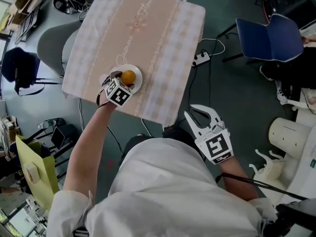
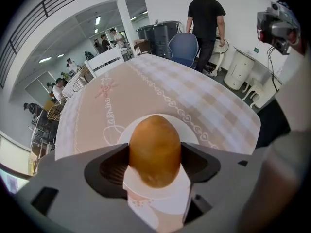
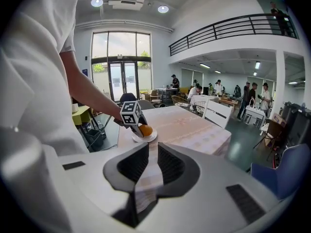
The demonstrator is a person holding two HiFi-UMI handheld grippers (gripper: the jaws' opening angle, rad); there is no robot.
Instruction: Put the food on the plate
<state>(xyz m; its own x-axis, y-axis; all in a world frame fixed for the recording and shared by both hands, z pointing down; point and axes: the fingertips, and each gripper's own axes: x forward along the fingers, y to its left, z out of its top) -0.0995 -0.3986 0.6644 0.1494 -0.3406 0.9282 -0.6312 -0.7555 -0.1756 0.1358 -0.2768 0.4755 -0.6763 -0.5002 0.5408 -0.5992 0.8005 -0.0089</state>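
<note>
An orange-brown rounded piece of food (image 1: 128, 76) (image 2: 154, 149) is clamped between the jaws of my left gripper (image 1: 123, 79) (image 2: 154, 168). It hangs right over a small white plate (image 1: 138, 78) (image 2: 190, 130) near the front edge of the checked tablecloth (image 1: 148, 28). Whether the food touches the plate I cannot tell. My right gripper (image 1: 200, 109) (image 3: 153, 154) is off the table to the right, above the floor; its jaws stand almost together with nothing between them. From the right gripper view the food (image 3: 145, 129) and plate (image 3: 146, 138) show far off.
A grey chair (image 1: 52, 43) stands left of the table and a blue chair (image 1: 269, 36) at the right. A power strip (image 1: 201, 58) and cables lie on the floor. A person in black (image 2: 206, 18) stands beyond the table's far end.
</note>
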